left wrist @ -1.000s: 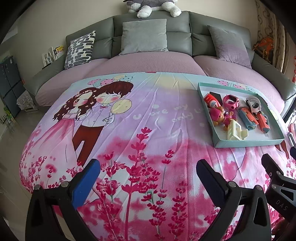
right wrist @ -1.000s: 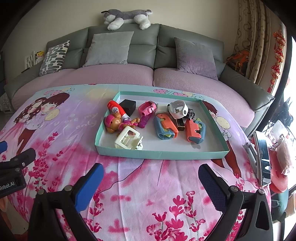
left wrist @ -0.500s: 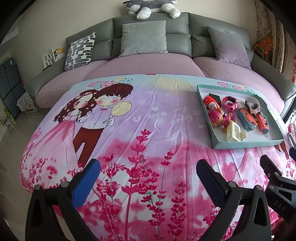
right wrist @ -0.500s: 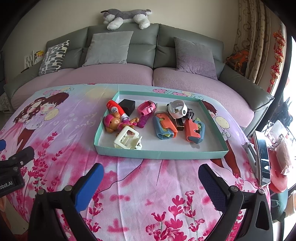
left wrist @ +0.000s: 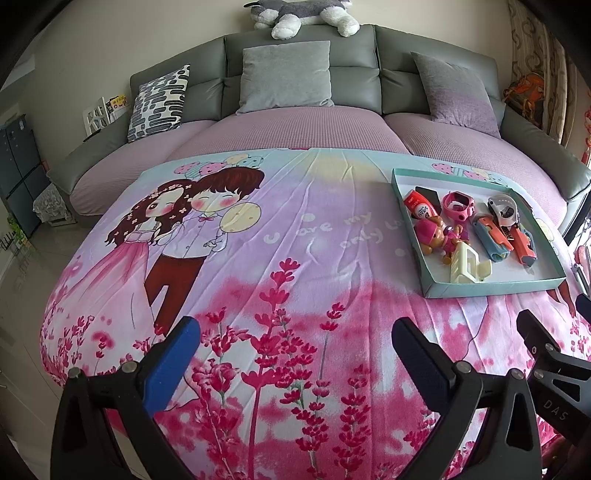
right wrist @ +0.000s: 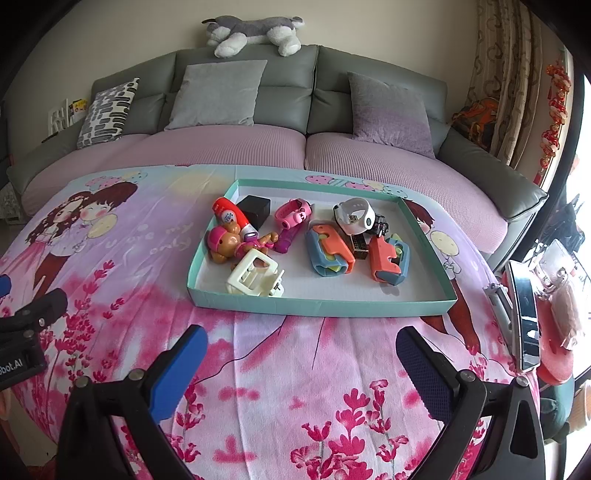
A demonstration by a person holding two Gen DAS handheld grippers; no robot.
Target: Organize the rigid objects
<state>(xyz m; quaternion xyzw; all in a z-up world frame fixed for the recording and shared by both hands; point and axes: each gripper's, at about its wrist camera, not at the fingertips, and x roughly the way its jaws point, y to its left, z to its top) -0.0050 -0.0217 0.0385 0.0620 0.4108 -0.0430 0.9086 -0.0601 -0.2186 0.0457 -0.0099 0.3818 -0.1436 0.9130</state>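
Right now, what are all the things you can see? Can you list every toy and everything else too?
tray: 1, teal, on the blanket
puppy figure: 1, pink and brown, tray's left side
red tube toy: 1, red and white, behind the puppy
black box: 1, black, tray's back left
pink watch: 1, pink, tray's back middle
cream plastic frame: 1, cream, tray's front left
orange-and-blue toys: 2, tray's middle and right
white watch: 1, white, tray's back right
blanket: 1, pink cartoon print
sofa: 1, grey
cushions: 3, on the sofa
plush dog: 1, grey and white, on the sofa back
left gripper: open, empty
right gripper: open, empty
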